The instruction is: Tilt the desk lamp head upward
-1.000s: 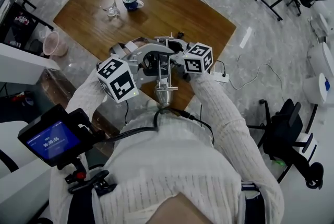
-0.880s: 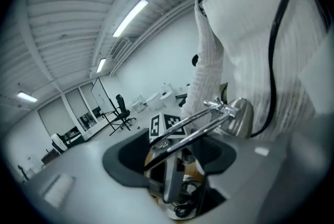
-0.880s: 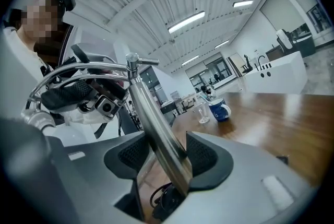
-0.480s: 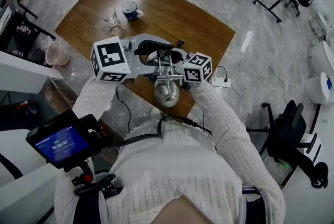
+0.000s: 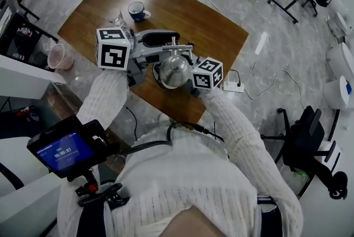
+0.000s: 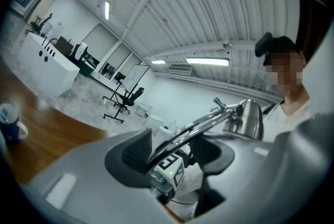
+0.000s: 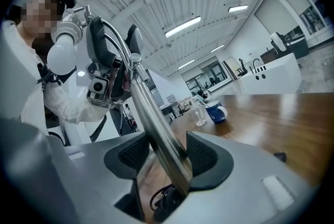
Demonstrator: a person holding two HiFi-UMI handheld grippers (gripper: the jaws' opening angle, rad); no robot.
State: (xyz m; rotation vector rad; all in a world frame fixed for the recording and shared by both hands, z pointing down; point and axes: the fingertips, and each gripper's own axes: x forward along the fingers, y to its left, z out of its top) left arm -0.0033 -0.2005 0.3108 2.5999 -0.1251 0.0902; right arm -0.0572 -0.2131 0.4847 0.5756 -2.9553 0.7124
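A chrome desk lamp stands at the near edge of the wooden table [image 5: 188, 15]. Its dome head [image 5: 174, 69] sits between my two grippers. The left gripper [image 5: 168, 45] reaches in from the left, and the lamp's upper arm [image 6: 201, 121] runs between its pads. Its jaws are closing on that arm, with the lamp head [image 6: 245, 119] just beyond them. Lower down at the right, the right gripper [image 5: 189, 64] is shut on the lower arm [image 7: 156, 129], which touches both pads. The white bulb [image 7: 61, 58] shows in the right gripper view.
A blue mug [image 5: 136, 10] and a small glass [image 5: 119, 20] stand at the table's far side. A power strip [image 5: 232, 85] and its cord lie on the floor to the right. A pink bucket [image 5: 58, 55] is at the left and an office chair [image 5: 307, 142] at the right.
The left gripper has risen and swung away from the person, carrying the upper arm with it. The lamp head went from hanging down near the chest to lying higher over the table.
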